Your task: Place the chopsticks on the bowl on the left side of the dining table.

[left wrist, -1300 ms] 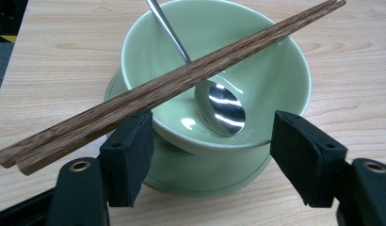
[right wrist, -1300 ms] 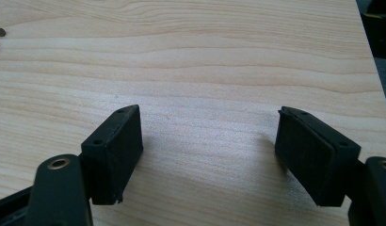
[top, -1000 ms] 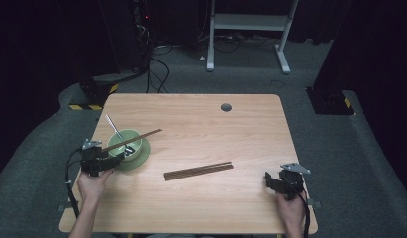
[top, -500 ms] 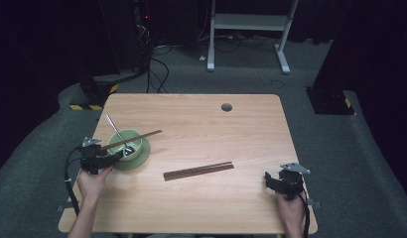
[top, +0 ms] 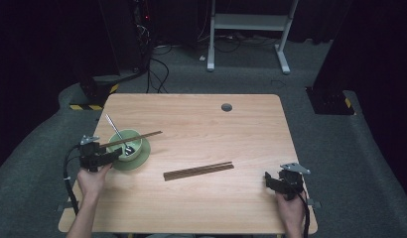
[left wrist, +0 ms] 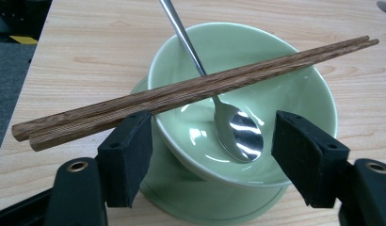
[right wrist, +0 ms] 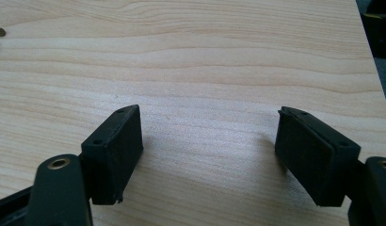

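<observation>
- Pale green glazed ceramic bowl (left wrist: 257,94) on matching green saucer (top: 142,157), at 9 o'clock on the light wooden surface (top: 201,119): judged heavy, slick, breakable.
- Pair of dark wooden chopsticks (left wrist: 191,89) across the rim, over a steel spoon (left wrist: 238,132): light, stiff, apt to roll; best pinched near the overhanging end.
- Left gripper (left wrist: 210,155): level, fingers wide apart around the bowl's near wall, holding nothing.
- Right gripper (right wrist: 207,155): at 5 o'clock, fingers wide, empty.
- Second dark chopstick pair (top: 198,170): mid-surface.

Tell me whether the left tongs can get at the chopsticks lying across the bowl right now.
Probably yes. The left tongs stand open just short of the green bowl, and the chopsticks lie across its rim above the jaws with nothing covering them; the spoon sits beneath.
</observation>
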The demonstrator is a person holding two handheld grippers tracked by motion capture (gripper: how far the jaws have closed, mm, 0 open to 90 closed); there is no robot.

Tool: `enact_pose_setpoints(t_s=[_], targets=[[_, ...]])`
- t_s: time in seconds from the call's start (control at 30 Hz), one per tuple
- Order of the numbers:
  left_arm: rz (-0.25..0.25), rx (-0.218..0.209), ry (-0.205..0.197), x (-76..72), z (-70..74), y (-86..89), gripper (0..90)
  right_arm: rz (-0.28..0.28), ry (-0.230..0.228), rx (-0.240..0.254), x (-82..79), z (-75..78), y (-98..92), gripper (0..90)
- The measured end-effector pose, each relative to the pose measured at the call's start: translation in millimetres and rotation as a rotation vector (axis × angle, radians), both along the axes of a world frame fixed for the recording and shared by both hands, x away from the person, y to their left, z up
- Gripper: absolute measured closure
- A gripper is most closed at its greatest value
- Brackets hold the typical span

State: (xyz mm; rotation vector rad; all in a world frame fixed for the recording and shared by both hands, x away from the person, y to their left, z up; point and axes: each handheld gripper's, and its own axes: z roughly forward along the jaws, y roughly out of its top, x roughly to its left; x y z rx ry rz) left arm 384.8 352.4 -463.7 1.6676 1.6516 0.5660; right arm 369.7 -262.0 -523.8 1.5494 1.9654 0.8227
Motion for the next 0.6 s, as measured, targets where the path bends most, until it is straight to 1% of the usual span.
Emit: enact_pose_setpoints(t_s=[0.2,0.6], targets=[[0.002,0.0,-0.01,2.9,1.0,0.9,30.1,0.0,0.0,-0.001,0.0,0.0,0.0,23.6],[0.003,0.022,-0.01,11.9,3.7,0.9,30.2,0.001,0.0,0.0,0.0,0.0,0.0,23.6]])
